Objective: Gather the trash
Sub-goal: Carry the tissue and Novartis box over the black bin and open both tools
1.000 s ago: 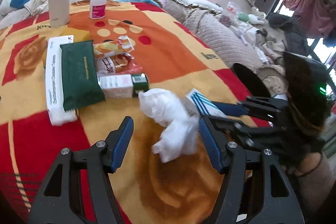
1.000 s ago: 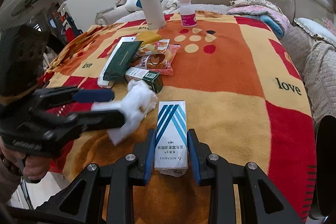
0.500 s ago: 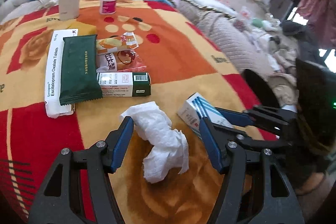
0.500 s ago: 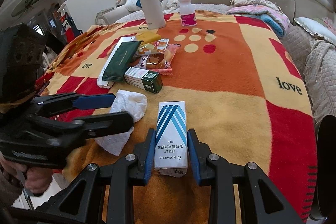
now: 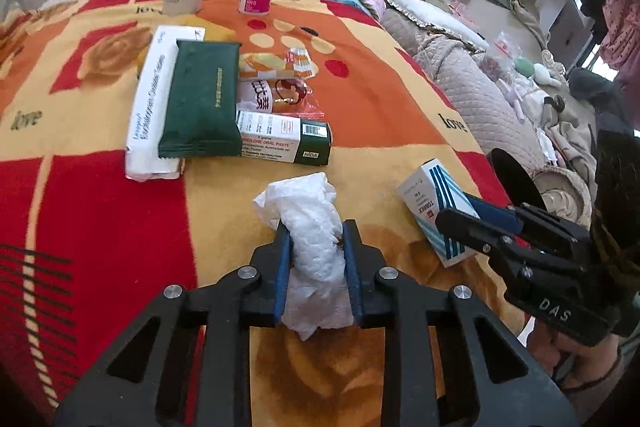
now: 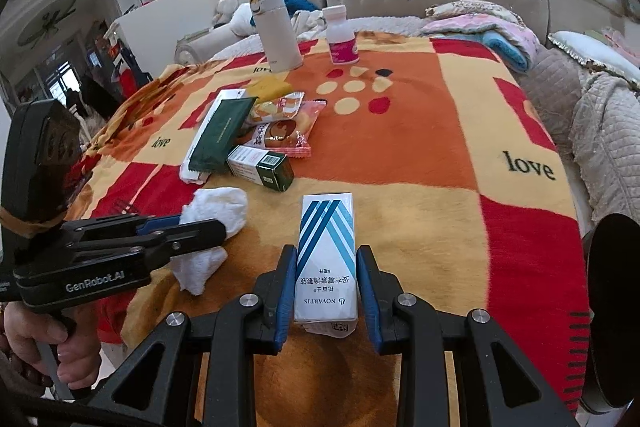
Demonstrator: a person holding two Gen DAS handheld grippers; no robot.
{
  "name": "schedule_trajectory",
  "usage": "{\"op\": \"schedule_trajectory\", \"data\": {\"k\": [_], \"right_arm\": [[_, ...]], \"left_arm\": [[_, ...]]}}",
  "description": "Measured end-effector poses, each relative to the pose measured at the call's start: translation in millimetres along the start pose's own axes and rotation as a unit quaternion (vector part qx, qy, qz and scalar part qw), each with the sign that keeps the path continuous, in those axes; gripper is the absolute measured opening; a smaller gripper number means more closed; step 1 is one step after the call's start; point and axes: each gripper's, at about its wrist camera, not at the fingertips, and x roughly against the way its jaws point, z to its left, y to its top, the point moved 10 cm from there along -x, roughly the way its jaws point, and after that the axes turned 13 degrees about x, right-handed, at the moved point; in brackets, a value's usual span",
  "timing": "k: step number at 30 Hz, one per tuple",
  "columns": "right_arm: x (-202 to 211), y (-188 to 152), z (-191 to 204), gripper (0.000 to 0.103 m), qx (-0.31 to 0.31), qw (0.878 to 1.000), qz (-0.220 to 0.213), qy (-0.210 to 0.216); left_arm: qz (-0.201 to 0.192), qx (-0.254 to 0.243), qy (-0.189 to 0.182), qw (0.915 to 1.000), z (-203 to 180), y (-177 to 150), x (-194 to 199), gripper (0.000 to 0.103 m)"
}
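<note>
Because the left gripper (image 5: 316, 259) has just been closing and its blue pads now pinch the crumpled white tissue (image 5: 310, 227) only across its middle, the soft wad could slide out or tear on the lift, and its loose tail, hanging below the jaws onto the patterned blanket (image 5: 100, 207), may drag or snag on the pile. The right gripper (image 6: 326, 287) is clenched on the blue-and-white eye-drop box (image 6: 326, 255), held by its near end with most of its length sticking forward, so a quick swing could lever it loose; the two tools also work close together, and a careless turn might knock one against the other. Writing is legible in places: the held box reads "NOVARTIS" with Chinese characters in the right wrist view and "TOBRE…" on its side in the left one; the green-ended carton (image 5: 286, 143) reads "ORAL PASTE" and "NIDA"; the blanket carries "love"; the left tool's body shows "GenRobot.AI" and the right's "DAS". The long white box (image 5: 150, 107) under the dark green pack (image 5: 200, 99) bears print too blurred to read surely.
</note>
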Motion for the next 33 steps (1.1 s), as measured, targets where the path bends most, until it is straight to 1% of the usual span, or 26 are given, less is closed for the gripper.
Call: {"op": "schedule_trajectory", "data": {"k": [3,5,8,11,14,18,20,24,27,33], "right_arm": [[4.8,1.1,-1.4,0.029,-0.002,1.0,-0.007,-0.005],[7.6,1.7,-3.7,0.029,-0.007,1.0,-0.011,-0.006],[13.1,1.9,-7.5,0.029,-0.012,1.0,-0.018,-0.008],[22.4,1.6,-12.6,0.029,-0.018,0.999,-0.029,-0.01],[33.3,-0.9,-19.0,0.029,-0.022,0.999,-0.038,-0.015],[49.7,-4.2,-34.6,0.029,-0.035,0.998,-0.052,-0.031],[61.4,-6.3,-48.2,0.029,-0.048,0.996,-0.065,-0.046],[82.0,-12.3,-74.7,0.029,-0.076,0.99,-0.085,-0.078],[100.8,-20.6,-97.2,0.029,-0.095,0.985,-0.097,-0.111],[138.5,-51.4,-147.8,0.029,-0.146,0.968,-0.107,-0.173]], "left_arm": [[-0.019,-0.014,0.007,0.9997,-7.9,1.7,11.7,0.022],[-0.032,-0.029,0.021,0.9989,-13.0,3.0,16.9,0.022],[-0.037,-0.037,0.032,0.9982,-20.6,2.5,18.4,0.022],[-0.048,-0.046,0.049,0.9966,-30.1,0.8,19.7,0.022],[-0.046,-0.05,0.059,0.9959,-40.5,-1.4,15.0,0.022],[-0.051,-0.06,0.078,0.9938,-53.9,-4.6,11.9,0.022],[-0.055,-0.068,0.085,0.9925,-62.7,-7.3,11.2,0.022],[-0.061,-0.088,0.089,0.9903,-83.8,-12.2,7.8,0.022],[-0.06,-0.103,0.087,0.9891,-100.9,-17.6,3.1,0.022],[-0.052,-0.13,0.072,0.9875,-139.0,-28.8,-10.8,0.022]]}}
